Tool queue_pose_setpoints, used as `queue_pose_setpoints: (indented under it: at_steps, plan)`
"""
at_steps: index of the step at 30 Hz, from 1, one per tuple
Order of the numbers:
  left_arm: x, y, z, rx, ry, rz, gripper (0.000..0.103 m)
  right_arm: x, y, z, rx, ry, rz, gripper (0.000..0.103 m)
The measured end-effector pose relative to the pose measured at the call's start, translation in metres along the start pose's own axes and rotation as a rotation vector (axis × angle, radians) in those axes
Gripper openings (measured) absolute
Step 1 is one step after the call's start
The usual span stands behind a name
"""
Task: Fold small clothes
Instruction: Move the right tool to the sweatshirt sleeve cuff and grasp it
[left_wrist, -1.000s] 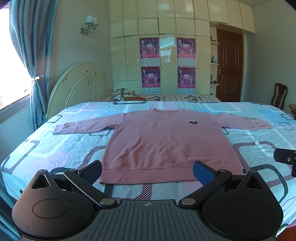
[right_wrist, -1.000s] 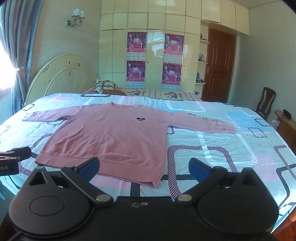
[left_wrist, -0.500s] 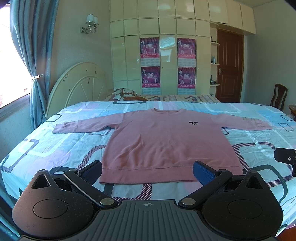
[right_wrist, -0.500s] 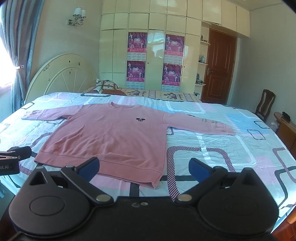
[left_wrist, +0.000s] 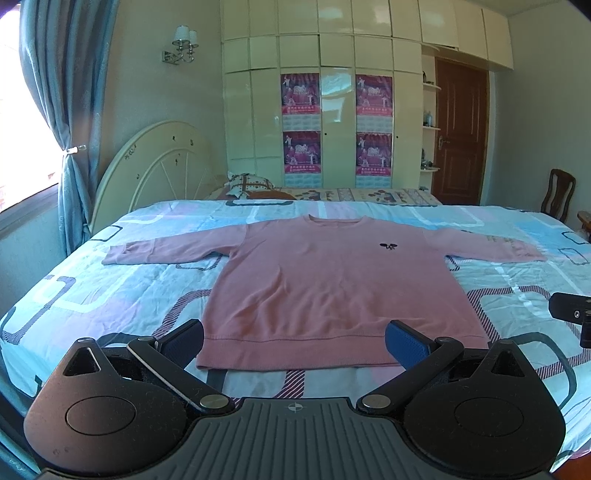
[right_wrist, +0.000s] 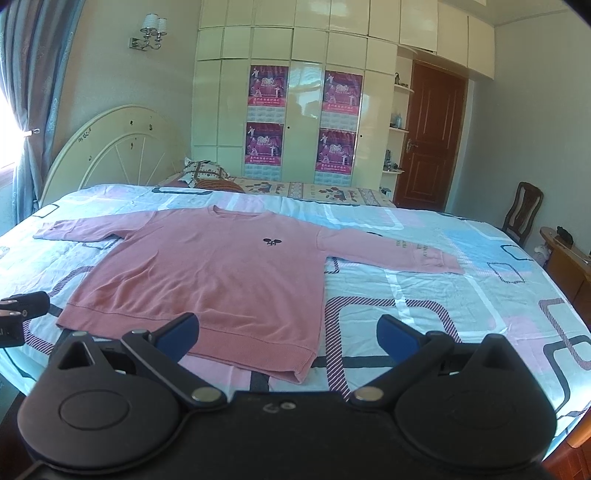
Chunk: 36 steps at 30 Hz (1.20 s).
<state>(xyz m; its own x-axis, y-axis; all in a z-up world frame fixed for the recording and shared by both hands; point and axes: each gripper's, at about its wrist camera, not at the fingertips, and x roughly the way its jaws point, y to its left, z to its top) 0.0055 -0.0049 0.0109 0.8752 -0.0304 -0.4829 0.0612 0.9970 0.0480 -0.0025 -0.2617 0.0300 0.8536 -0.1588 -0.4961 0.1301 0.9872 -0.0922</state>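
Beyond both spread grippers (left (left_wrist: 293, 341), right (right_wrist: 288, 338)) lies flat sweater (left_wrist: 332, 280).

The pink sweatshirt (left_wrist: 332, 280) (right_wrist: 207, 273) lies flat, front side up, on the bed (left_wrist: 110, 295) (right_wrist: 461, 295). Neckline points toward the headboard end; ribbed hem lies near the foot edge of the bed. Both long sleeves extend straight outward to either side of the body panel, resting on the bed cover. A small dark emblem (left_wrist: 388, 245) (right_wrist: 272, 241) sits on the chest. Printed lettering marks one sleeve near its cuff. Fabric is unfolded with only slight wrinkles.
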Motion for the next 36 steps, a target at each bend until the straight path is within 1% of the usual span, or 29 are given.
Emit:
queue_pose_setpoints:
  at_steps: [3, 5, 7, 10, 14, 16, 18, 19, 21, 22, 25, 27, 30, 31, 33, 34, 35, 36]
  plan:
    - [0.012, -0.001, 0.004, 0.003, 0.004, -0.005, 0.103, 0.007, -0.003, 0.003, 0.0, -0.012, -0.029, 0.103]
    - [0.022, -0.003, 0.008, -0.002, 0.009, -0.038, 0.103, 0.015, -0.002, 0.004, -0.001, -0.016, -0.042, 0.103]
    - [0.034, -0.003, 0.014, -0.017, 0.009, -0.05, 0.103, 0.024, -0.003, 0.007, 0.004, -0.021, -0.058, 0.103]
    - [0.059, -0.003, 0.027, -0.01, 0.013, -0.098, 0.103, 0.041, -0.005, 0.015, 0.017, -0.033, -0.081, 0.103]
    - [0.085, -0.005, 0.048, 0.009, -0.021, -0.151, 0.103, 0.066, -0.003, 0.031, 0.029, -0.059, -0.116, 0.103]
    - [0.098, -0.003, 0.058, 0.009, -0.036, -0.145, 0.103, 0.078, -0.002, 0.04, 0.047, -0.077, -0.128, 0.103]
    - [0.111, -0.001, 0.068, 0.009, -0.032, -0.162, 0.103, 0.09, -0.001, 0.049, 0.057, -0.081, -0.126, 0.103]
    - [0.117, 0.001, 0.072, 0.008, -0.034, -0.158, 0.103, 0.094, -0.001, 0.052, 0.061, -0.093, -0.121, 0.102]
    - [0.129, 0.004, 0.077, 0.009, -0.051, -0.15, 0.103, 0.103, 0.002, 0.056, 0.072, -0.167, -0.127, 0.102]
    - [0.135, 0.005, 0.08, 0.004, -0.054, -0.154, 0.103, 0.106, 0.001, 0.057, 0.073, -0.186, -0.133, 0.103]
    - [0.15, 0.005, 0.086, -0.031, -0.051, -0.192, 0.103, 0.122, -0.004, 0.065, 0.073, -0.135, -0.169, 0.103]
    - [0.165, -0.005, 0.089, -0.001, -0.024, -0.209, 0.103, 0.127, -0.013, 0.067, 0.102, -0.15, -0.175, 0.103]
    - [0.184, -0.025, 0.093, 0.042, -0.059, -0.174, 0.103, 0.141, -0.037, 0.072, 0.152, -0.149, -0.188, 0.103]
    - [0.19, -0.029, 0.095, 0.033, -0.074, -0.166, 0.103, 0.147, -0.046, 0.074, 0.162, -0.156, -0.199, 0.102]
    - [0.205, -0.039, 0.102, 0.013, -0.069, -0.147, 0.103, 0.164, -0.065, 0.077, 0.17, -0.161, -0.216, 0.098]
    - [0.214, -0.044, 0.107, 0.003, -0.049, -0.149, 0.103, 0.173, -0.075, 0.079, 0.176, -0.162, -0.227, 0.092]
    - [0.223, -0.047, 0.111, -0.013, -0.034, -0.154, 0.103, 0.182, -0.086, 0.081, 0.185, -0.165, -0.237, 0.085]
    - [0.231, -0.05, 0.115, -0.036, -0.028, -0.15, 0.103, 0.193, -0.098, 0.083, 0.2, -0.162, -0.246, 0.082]
